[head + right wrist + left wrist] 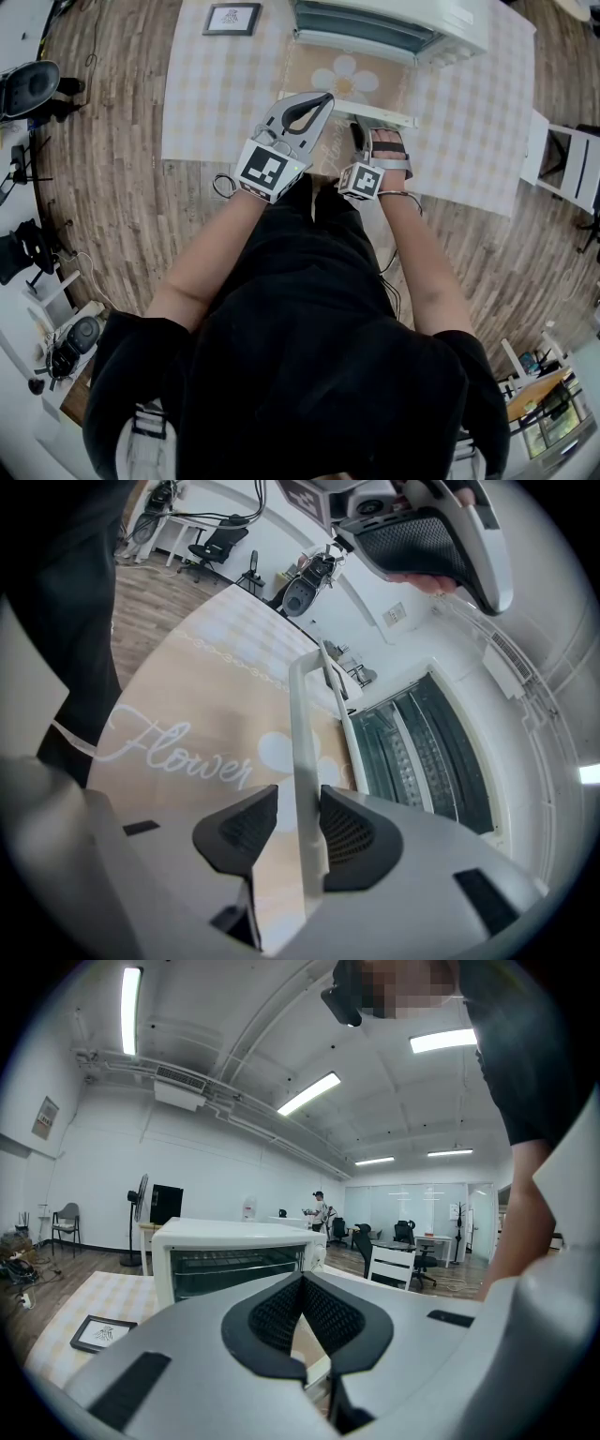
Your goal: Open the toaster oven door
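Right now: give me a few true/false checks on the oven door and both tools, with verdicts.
1. The toaster oven door lies folded down, open. True.
2. The door handle stands between the right tool's jaws. True; a gap shows on one side.
3. The left tool holds the picture frame. False: its jaws are shut on nothing, and the frame lies on the checked cloth.
4. The toaster oven is black. False: it is white.
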Tool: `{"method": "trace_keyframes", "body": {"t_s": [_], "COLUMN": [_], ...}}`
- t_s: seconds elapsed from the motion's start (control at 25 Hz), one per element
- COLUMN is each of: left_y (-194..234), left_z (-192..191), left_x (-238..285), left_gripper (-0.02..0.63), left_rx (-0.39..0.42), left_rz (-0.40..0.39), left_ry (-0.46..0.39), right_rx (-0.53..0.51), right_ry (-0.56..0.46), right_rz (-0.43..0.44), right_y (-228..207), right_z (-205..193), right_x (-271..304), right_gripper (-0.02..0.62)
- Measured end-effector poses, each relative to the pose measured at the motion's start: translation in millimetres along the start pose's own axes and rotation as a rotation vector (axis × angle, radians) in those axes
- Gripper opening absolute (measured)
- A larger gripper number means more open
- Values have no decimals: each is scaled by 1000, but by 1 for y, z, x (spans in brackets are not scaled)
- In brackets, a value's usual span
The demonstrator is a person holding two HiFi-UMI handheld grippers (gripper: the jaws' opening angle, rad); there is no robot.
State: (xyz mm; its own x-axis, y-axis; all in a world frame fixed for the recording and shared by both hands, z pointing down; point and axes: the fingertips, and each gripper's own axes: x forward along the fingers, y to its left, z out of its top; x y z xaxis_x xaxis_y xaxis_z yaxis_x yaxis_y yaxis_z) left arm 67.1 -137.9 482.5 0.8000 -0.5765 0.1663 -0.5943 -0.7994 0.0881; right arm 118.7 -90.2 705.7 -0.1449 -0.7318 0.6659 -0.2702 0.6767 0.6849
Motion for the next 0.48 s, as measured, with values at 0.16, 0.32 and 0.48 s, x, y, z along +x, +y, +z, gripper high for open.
{"method": "trace_keyframes", "body": {"t_s": [0.16, 0.32, 0.48], "left_y": [2, 2, 1], "left_z": [-3, 0, -1], "left_x": [1, 2, 3], "left_gripper": [14, 14, 14], "left_rx": [6, -7, -8], "left_rz": [2, 3, 0], "left_ry": [4, 7, 7], "right_rx": [0, -3, -4], "right_ry": [0, 2, 5], "right_rz": [2, 10, 26], "right_y": [3, 8, 14], "right_z": [-1, -2, -5], "right_x": [2, 2, 2], "right_gripper": [144, 146, 146]}}
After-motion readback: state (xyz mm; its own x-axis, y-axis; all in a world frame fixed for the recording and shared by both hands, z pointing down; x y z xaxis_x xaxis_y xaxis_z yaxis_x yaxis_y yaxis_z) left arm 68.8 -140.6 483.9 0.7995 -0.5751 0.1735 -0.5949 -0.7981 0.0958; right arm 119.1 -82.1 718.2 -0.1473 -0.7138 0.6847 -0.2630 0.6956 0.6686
